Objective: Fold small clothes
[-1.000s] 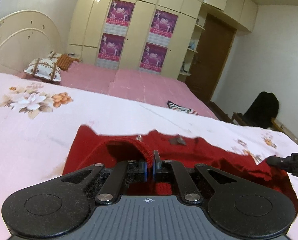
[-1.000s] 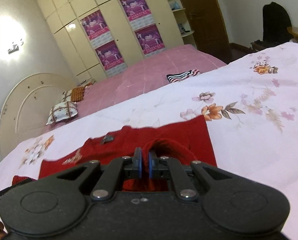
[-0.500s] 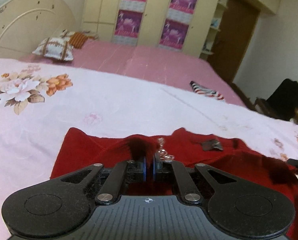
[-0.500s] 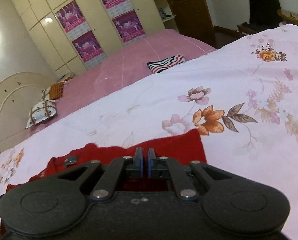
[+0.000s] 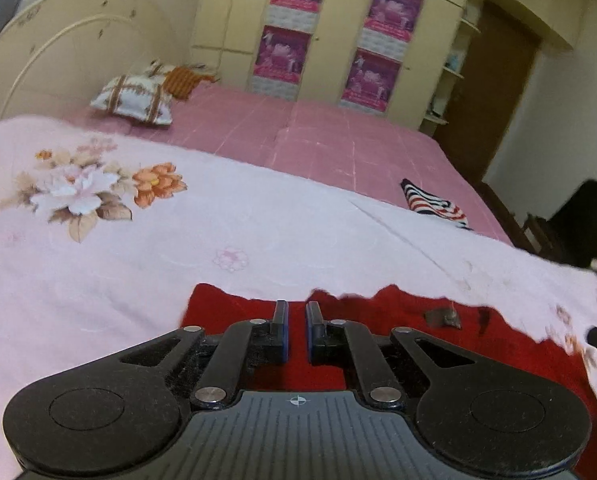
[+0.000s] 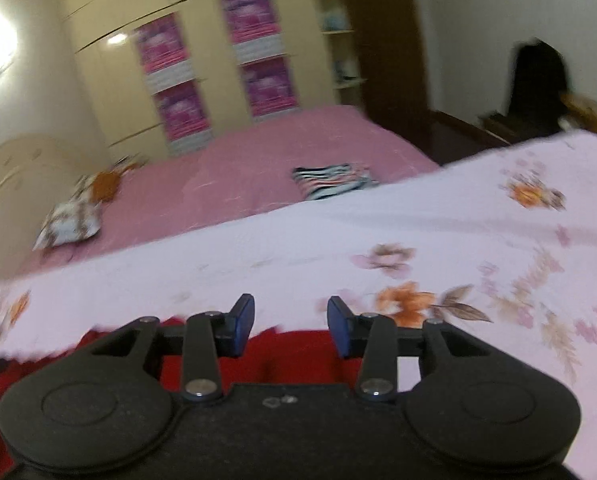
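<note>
A red knitted garment (image 5: 498, 344) lies flat on the pale floral bedcover (image 5: 138, 248), with a small grey label (image 5: 442, 317) on it. My left gripper (image 5: 295, 312) sits low over its far edge, shut to a thin slit that red cloth fills. In the right wrist view the red garment (image 6: 298, 354) lies under my right gripper (image 6: 290, 312), whose jaws are opening. Its blue pads (image 6: 244, 318) stand well apart and press on nothing, with the cloth's far edge lying loose between them. That view is blurred.
A folded striped garment (image 5: 434, 204) lies on the pink sheet (image 5: 338, 144) beyond the bedcover. Pillows (image 5: 132, 98) rest by the cream headboard (image 5: 58, 60). A dark chair with black cloth (image 5: 586, 224) stands at the bed's right side.
Both grippers carried the red cloth's raised edge away from me and lower, so the garment now lies flat. The right jaws went from shut on the cloth to apart.
</note>
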`<state>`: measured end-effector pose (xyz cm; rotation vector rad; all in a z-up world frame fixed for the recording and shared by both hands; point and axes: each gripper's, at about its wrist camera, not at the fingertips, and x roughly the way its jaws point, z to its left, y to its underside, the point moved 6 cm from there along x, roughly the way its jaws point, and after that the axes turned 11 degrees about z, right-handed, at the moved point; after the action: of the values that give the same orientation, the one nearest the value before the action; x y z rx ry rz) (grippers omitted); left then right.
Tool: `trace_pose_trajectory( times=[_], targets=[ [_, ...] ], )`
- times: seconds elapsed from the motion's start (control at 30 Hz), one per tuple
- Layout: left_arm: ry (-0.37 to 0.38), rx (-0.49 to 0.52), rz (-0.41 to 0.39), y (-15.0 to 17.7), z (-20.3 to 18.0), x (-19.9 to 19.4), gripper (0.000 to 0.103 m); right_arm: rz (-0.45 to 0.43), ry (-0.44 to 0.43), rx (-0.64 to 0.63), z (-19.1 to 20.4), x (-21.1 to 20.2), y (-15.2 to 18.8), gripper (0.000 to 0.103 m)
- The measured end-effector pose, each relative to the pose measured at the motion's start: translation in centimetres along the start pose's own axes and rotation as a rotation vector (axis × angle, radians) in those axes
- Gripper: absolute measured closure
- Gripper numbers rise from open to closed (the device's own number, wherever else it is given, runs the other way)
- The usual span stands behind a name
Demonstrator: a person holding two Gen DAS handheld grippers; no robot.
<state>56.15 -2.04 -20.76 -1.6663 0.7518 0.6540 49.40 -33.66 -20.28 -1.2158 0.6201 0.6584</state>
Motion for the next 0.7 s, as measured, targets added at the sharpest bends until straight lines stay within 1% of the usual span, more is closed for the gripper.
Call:
trace_pose_trajectory(
  times=[0.03,0.07,0.1,0.2,0.27,0.3,0.33,0.37,0.4,0.43,0.47,0.53,0.6,0.63,0.7],
  targets=[
    [0.000,0.022,0.000,0.3,-0.1,-0.4,0.097,0.004,0.016,-0.028,0.5,0.3,0.3,0.062],
    [0.000,0.040,0.002,0.6,-0.3,-0.6,0.097,0.014,0.033,-0.036,0.6,0.7,0.4,0.055],
    [0.005,0.064,0.013,1.0,-0.5,-0.6,0.097,0.035,0.040,-0.028,0.4,1.3,0.5,0.046],
    [0.017,0.121,0.061,1.9,-1.4,0.3,0.097,0.116,0.027,-0.009,0.0,3.2,1.0,0.046],
    [0.026,0.137,0.075,2.3,-2.1,1.0,0.097,0.153,0.045,-0.033,0.2,4.3,1.5,0.046],
    [0.020,0.141,0.079,2.5,-2.4,1.5,0.097,0.159,0.049,-0.037,0.3,4.5,1.8,0.052],
    [0.007,0.140,0.095,2.7,-2.4,2.2,0.097,0.163,0.054,-0.045,0.3,4.7,2.0,0.059],
    [-0.008,0.131,0.107,2.9,-2.3,2.7,0.097,0.157,0.068,-0.056,0.4,4.6,2.2,0.074],
    [-0.017,0.121,0.107,3.1,-2.1,3.0,0.097,0.149,0.060,-0.062,0.5,4.3,2.4,0.083],
    [-0.020,0.117,0.096,3.2,-1.9,3.2,0.097,0.146,0.045,-0.057,0.5,4.1,2.6,0.084],
    [-0.025,0.111,0.094,3.3,-1.8,3.2,0.097,0.137,0.044,-0.061,0.4,3.8,2.7,0.088],
    [-0.029,0.096,0.097,3.3,-1.7,3.3,0.097,0.118,0.061,-0.066,0.1,3.6,2.5,0.092],
    [-0.047,0.105,0.091,3.3,-1.7,3.5,0.097,0.069,0.131,-0.046,-0.9,3.2,1.8,0.096],
    [-0.052,0.111,0.085,3.3,-1.6,3.6,0.097,0.063,0.154,-0.028,-1.4,3.4,1.7,0.096],
    [-0.052,0.110,0.069,3.6,-1.4,3.6,0.097,0.129,0.151,0.008,-2.5,4.7,2.1,0.096]
  ],
)
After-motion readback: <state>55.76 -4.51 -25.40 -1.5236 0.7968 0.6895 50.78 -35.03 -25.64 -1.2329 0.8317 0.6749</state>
